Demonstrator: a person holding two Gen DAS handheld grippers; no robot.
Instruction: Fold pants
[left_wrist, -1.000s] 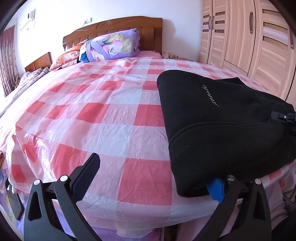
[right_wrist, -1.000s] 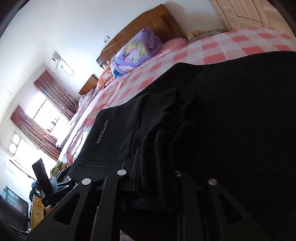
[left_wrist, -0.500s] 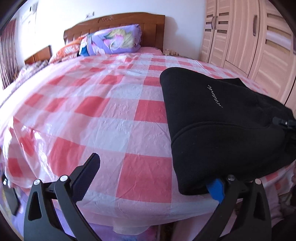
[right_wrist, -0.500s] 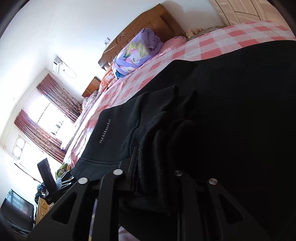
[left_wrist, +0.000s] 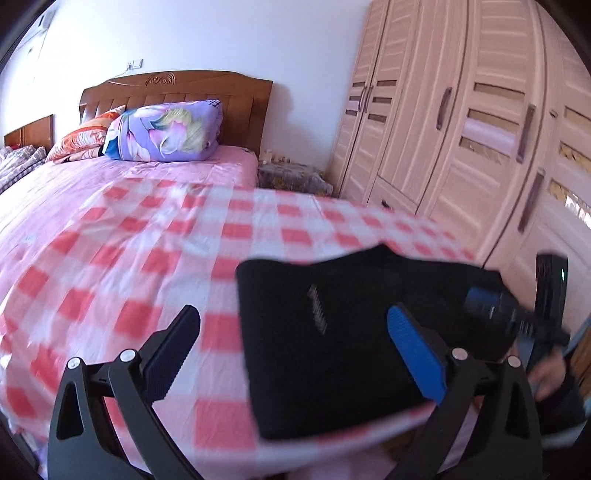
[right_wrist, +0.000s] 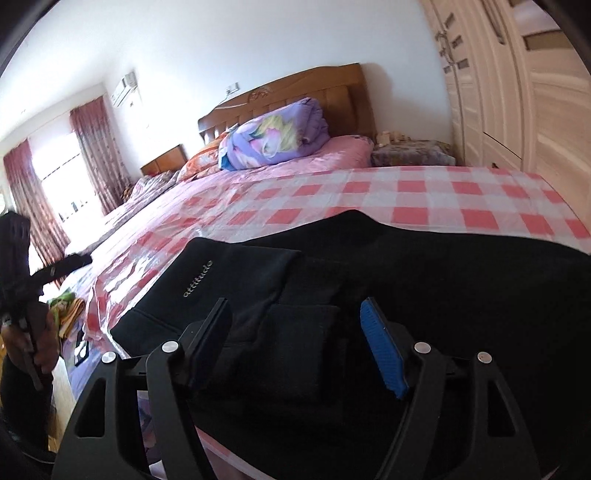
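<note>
Both our grippers are spread wide, holding nothing: left gripper (left_wrist: 295, 350) hovers above the near corner of the black pants (left_wrist: 343, 332), right gripper (right_wrist: 295, 343) just over their bunched waistband. The pants lie as a folded stack at the near edge of the checkered bed cover (right_wrist: 406, 195). We judge the fold about done; next is a light flattening of the bunch, or backing off.

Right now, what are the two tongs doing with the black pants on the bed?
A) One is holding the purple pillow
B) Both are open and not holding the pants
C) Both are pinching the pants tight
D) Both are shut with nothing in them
B: the left tongs and the right tongs both gape wide, and the black pants lie loose on the checked sheet.
</note>
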